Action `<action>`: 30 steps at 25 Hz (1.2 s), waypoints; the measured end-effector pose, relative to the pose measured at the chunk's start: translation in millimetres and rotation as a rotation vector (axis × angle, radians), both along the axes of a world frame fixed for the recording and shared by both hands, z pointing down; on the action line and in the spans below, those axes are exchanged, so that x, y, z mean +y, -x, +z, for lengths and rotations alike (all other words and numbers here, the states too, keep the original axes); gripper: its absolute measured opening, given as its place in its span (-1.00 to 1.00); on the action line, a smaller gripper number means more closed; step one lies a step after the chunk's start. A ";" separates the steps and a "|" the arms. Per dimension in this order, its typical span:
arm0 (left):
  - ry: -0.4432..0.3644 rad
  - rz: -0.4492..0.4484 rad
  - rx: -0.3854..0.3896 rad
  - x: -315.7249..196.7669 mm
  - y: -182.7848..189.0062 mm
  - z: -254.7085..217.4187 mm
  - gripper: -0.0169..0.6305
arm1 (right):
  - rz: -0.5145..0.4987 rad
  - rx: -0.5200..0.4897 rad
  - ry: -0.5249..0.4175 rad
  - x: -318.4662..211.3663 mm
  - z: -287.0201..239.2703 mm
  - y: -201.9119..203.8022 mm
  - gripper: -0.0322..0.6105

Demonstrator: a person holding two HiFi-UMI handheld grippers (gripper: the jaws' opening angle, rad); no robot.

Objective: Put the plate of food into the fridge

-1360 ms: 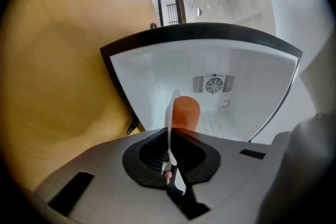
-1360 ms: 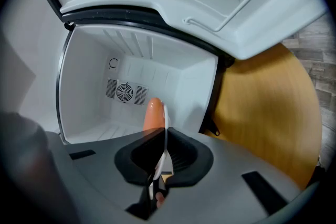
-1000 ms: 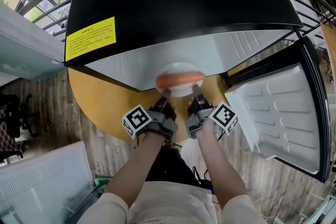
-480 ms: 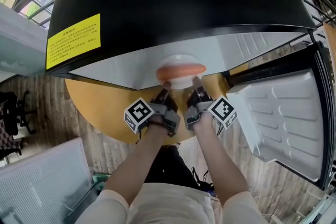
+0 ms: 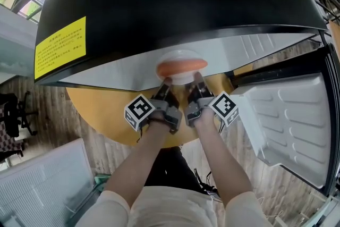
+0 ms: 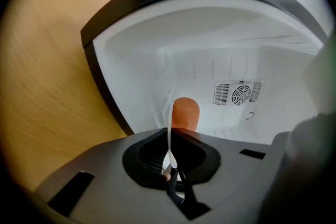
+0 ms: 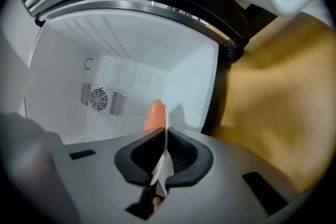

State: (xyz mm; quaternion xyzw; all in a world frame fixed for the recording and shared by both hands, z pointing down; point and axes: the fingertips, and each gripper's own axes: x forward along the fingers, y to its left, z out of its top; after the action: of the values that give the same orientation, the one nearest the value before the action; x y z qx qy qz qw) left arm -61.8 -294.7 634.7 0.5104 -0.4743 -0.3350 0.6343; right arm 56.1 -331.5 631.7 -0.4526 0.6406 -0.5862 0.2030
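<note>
A white plate (image 5: 181,57) carrying an orange sausage (image 5: 181,66) is held at the mouth of a small black fridge (image 5: 175,2). My left gripper (image 5: 166,85) is shut on the plate's near-left rim, and my right gripper (image 5: 196,81) is shut on its near-right rim. In the left gripper view the thin plate edge (image 6: 170,136) runs between the closed jaws, with the sausage (image 6: 186,114) beyond it. The right gripper view shows the plate rim (image 7: 160,157) pinched the same way, sausage (image 7: 154,115) ahead. The white fridge interior (image 6: 231,60) with a round fan vent (image 6: 239,93) lies straight ahead.
The fridge door (image 5: 289,125) stands swung open at the right, its white moulded inner liner facing up. The fridge rests on a round yellow-wood table (image 5: 101,109). Wooden floor (image 5: 42,109) surrounds the table, with a white panel (image 5: 42,188) at the lower left.
Both grippers and the plate have moved forward, further under the fridge's top edge and into its opening. The grip on the plate is unchanged.
</note>
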 end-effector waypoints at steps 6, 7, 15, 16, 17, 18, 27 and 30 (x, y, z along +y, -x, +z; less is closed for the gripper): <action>0.007 -0.008 -0.012 -14.7 2.6 6.8 -0.84 | -0.008 0.013 -0.002 -17.0 7.6 3.1 -0.79; 0.007 -0.010 -0.012 -16.5 2.8 6.6 -0.84 | -0.008 0.014 -0.002 -19.0 7.4 3.5 -0.79; 0.013 -0.020 -0.007 -24.1 3.4 8.8 -0.84 | -0.014 0.022 -0.002 -28.0 8.9 4.9 -0.79; 0.015 -0.020 -0.008 -24.9 3.6 9.3 -0.84 | -0.013 0.022 0.000 -28.6 9.6 5.1 -0.79; 0.018 -0.020 -0.009 -25.6 3.9 9.9 -0.84 | -0.013 0.022 0.001 -29.4 10.2 5.5 -0.79; 0.020 -0.019 -0.010 -26.3 4.3 10.5 -0.84 | -0.015 0.023 0.001 -30.3 10.9 6.0 -0.79; 0.037 -0.009 -0.009 -31.0 5.8 16.8 -0.84 | -0.030 0.043 0.004 -36.4 15.2 8.6 -0.79; 0.042 -0.003 -0.018 -32.7 6.5 16.4 -0.84 | -0.034 0.051 -0.005 -37.8 13.7 9.3 -0.79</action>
State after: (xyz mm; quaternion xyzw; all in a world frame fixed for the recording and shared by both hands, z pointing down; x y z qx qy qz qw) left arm -68.3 -327.4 651.1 0.4992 -0.4876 -0.3212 0.6402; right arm 46.8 -369.4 645.4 -0.4560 0.6546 -0.5762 0.1776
